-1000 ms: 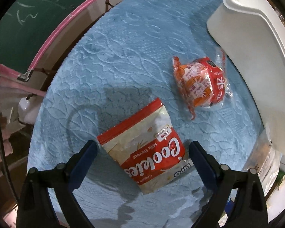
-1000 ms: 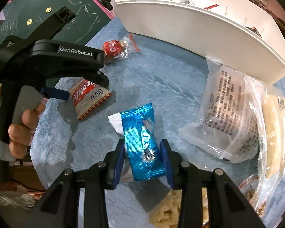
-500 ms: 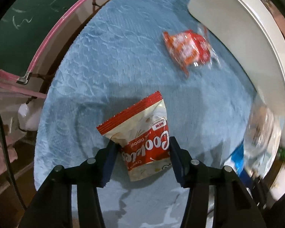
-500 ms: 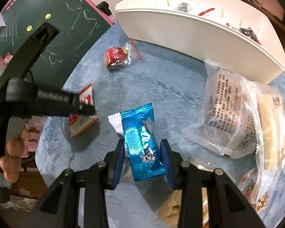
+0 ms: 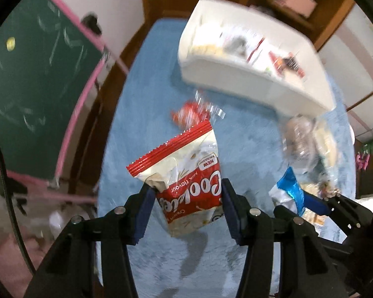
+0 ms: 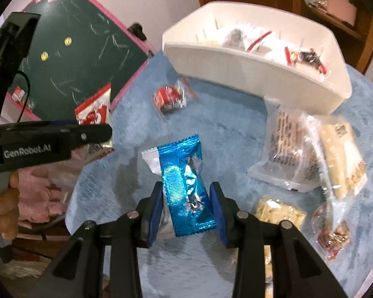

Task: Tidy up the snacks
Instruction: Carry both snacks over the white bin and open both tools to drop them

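In the left wrist view, the left gripper (image 5: 185, 208) fills the lower middle of the frame, its two blue pads pressed against the sides of a red-and-white cookie packet (image 5: 186, 176). The packet stands between the pads with its red crimped edge pointing up the frame, and it is lifted off the blue tablecloth (image 5: 141, 114), casting a shadow below. Just beyond its top edge lies a small red-wrapped snack (image 5: 189, 114), blurred. At the lower right edge the other tool's blue packet shows.

In the right wrist view, the right gripper (image 6: 186, 211) sits at the bottom centre, clamped narrowly on a shiny blue foil packet (image 6: 186, 186) whose white end points to the upper left. To the right of it, on the cloth, lie clear bags of snacks (image 6: 293, 149), overlapping one another. At the left edge the left tool's black body crosses the frame, the cookie packet visible in it against a green chalkboard (image 6: 69, 57). Farther up, the red-wrapped snack rests on the cloth, and behind it at the upper centre stands a white divided bin (image 6: 248, 69) with several wrapped items in its compartments.
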